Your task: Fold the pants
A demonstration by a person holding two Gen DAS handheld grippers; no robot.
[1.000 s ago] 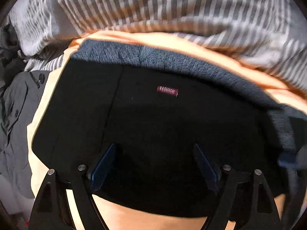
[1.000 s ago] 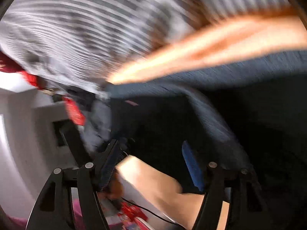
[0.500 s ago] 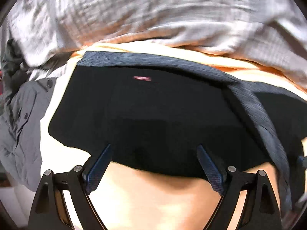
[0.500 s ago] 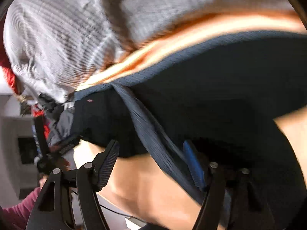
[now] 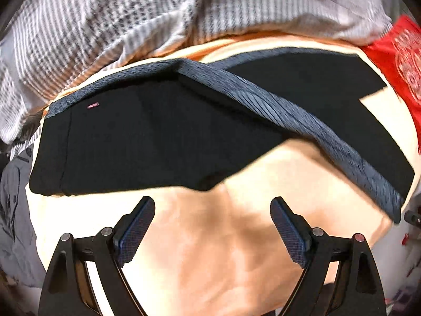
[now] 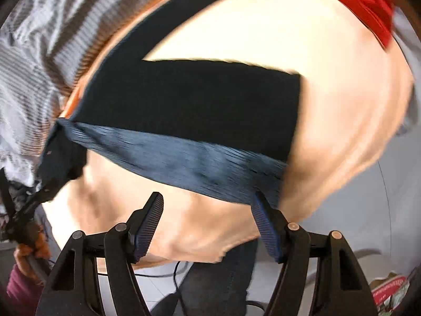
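Blue cross-hatched pads line both grippers' black fingers. The left gripper (image 5: pixel 212 226) is spread wide and empty over peach bedding (image 5: pixel 210 250), the black pants (image 5: pixel 147 142) lying flat just beyond its tips. The right gripper (image 6: pixel 208 221) also gapes, holding nothing, its right pad beside the ribbed blue-grey waistband (image 6: pixel 184 160).

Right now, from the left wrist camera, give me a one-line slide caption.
Open left gripper above the peach sheet, black pants with their blue-grey waistband spread beyond.
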